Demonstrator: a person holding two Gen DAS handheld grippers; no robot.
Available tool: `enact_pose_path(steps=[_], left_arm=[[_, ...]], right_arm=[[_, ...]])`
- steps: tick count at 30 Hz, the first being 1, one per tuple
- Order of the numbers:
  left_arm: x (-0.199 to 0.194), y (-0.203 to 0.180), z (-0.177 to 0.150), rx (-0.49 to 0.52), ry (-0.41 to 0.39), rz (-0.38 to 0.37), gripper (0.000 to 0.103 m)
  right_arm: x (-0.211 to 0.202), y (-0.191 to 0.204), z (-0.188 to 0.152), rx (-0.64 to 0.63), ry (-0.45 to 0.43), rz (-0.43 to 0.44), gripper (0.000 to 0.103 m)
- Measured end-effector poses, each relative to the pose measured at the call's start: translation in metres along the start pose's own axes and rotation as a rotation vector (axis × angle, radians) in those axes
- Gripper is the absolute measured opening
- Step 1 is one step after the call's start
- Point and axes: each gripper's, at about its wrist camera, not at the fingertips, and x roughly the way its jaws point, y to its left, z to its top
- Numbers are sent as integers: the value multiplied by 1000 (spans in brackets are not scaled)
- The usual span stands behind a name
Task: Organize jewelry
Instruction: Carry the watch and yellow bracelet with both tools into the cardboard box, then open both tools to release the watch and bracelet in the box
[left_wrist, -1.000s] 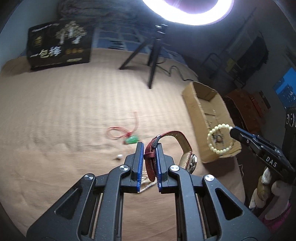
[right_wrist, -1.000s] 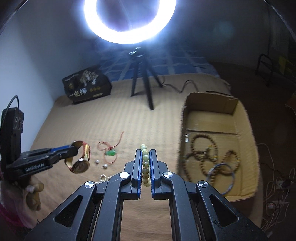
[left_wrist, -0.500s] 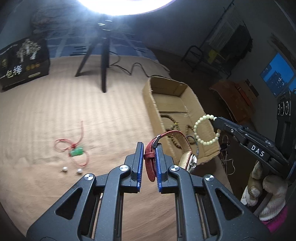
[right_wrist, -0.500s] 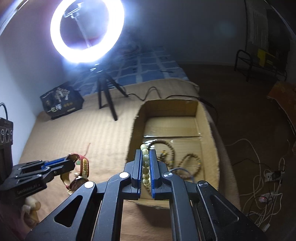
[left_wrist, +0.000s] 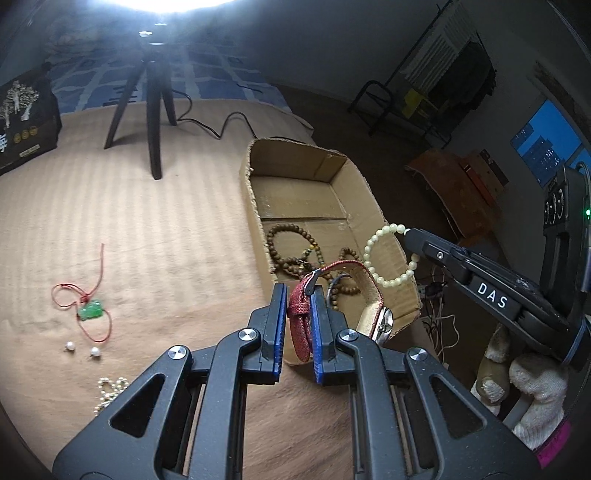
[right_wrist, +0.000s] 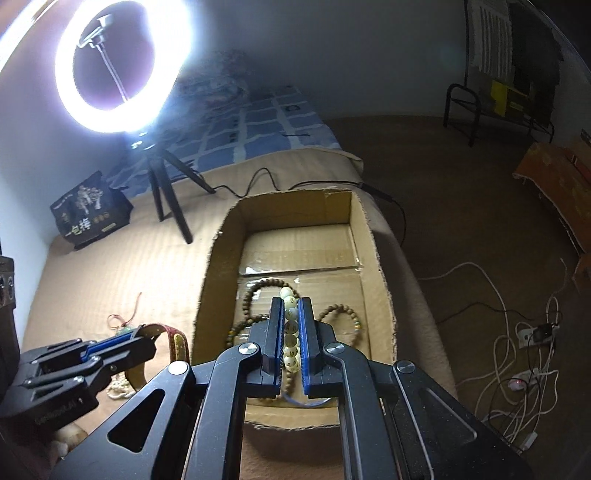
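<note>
My left gripper (left_wrist: 298, 295) is shut on the red woven strap of a wristwatch (left_wrist: 364, 291), whose case hangs to the right, over the near left corner of the cardboard box (left_wrist: 255, 218). My right gripper (right_wrist: 291, 308) is shut on a pale bead bracelet (right_wrist: 290, 332) and hangs above the box (right_wrist: 207, 280) interior. That bracelet (left_wrist: 384, 258) dangles as a loop from the right gripper (left_wrist: 408, 234) in the left wrist view. Brown bead strings (left_wrist: 291, 247) lie inside the box. A green pendant on a red cord (left_wrist: 90, 310), two pearls (left_wrist: 94, 351) and a pale chain (left_wrist: 110, 391) lie on the tan cover.
A ring light on a black tripod (left_wrist: 153, 107) stands at the back, its cable (left_wrist: 221, 127) running toward the box. A dark printed bag (left_wrist: 22, 125) sits far left. A gloved hand (left_wrist: 532, 384) holds the right gripper. Cables and a power strip (right_wrist: 528, 332) lie on the floor right of the bed.
Both grippers have moved right across the bed: the box now lies under the bead bracelet and close under the watch. The pendant and pearls have slid to the left of the view.
</note>
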Motion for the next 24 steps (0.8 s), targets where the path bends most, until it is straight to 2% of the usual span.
enact_pose_path(steps=[16, 19, 20, 21, 22, 24], left_arm=[[10, -8, -3, -1, 12, -23, 11], [12, -10, -4, 0, 13, -37, 15], [13, -10, -4, -3, 16, -43, 20], [13, -10, -4, -5, 19, -45, 27], [13, -10, -4, -9, 20, -41, 37], [12, -10, -3, -11, 9, -30, 41]], right_arm=[[6, -5, 0, 12, 6, -24, 6], [6, -6, 0, 6, 5, -41, 6], [7, -6, 0, 7, 8, -48, 7], [7, -6, 0, 8, 10, -49, 15], [6, -6, 0, 11, 9, -51, 31], [4, -7, 0, 12, -7, -64, 53]])
